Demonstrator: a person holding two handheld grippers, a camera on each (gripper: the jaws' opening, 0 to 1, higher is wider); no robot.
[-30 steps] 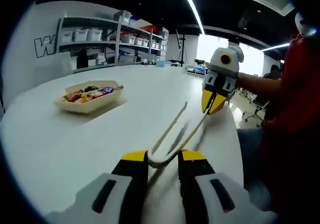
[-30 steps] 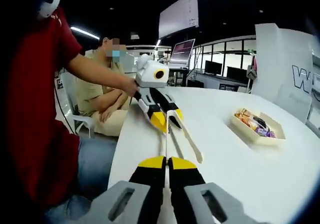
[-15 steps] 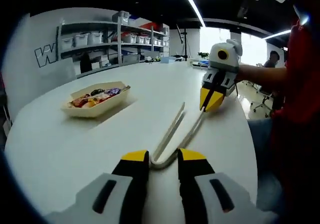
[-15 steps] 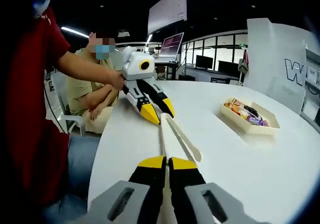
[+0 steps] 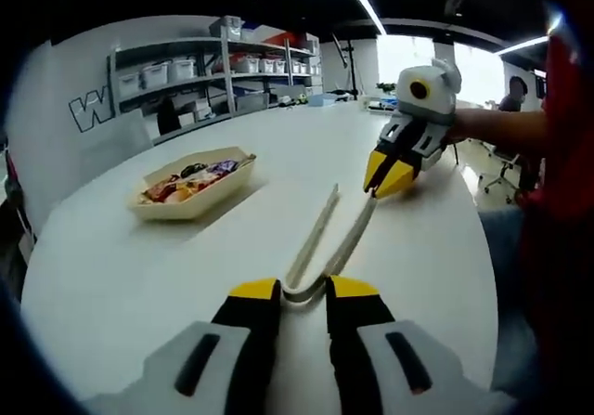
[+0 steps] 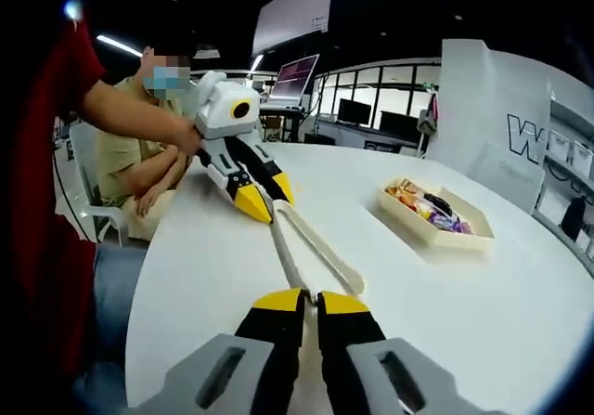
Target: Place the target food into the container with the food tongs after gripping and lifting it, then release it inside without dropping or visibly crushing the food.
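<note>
Pale plastic food tongs (image 5: 325, 239) lie low over the white table (image 5: 139, 276), open in a V. My left gripper (image 5: 304, 290) is shut on their bend, and the same grip appears far off in the right gripper view (image 6: 264, 200). My right gripper (image 6: 310, 300) is shut on the end of one tong arm (image 6: 286, 257); from the left gripper view it (image 5: 385, 185) comes in from the right. A shallow beige container (image 5: 190, 203) with several colourful wrapped foods (image 6: 429, 207) sits apart from the tongs.
A seated person (image 6: 139, 155) is at the table's edge behind the left gripper. Shelves with storage bins (image 5: 186, 67) line the far wall. A red sleeve (image 5: 557, 155) fills the right side. Open tabletop lies between the tongs and the container (image 6: 434, 222).
Both grippers keep their hold on the tongs. Both views have shifted, so the container now sits closer to the middle of each and the tongs look a little larger.
</note>
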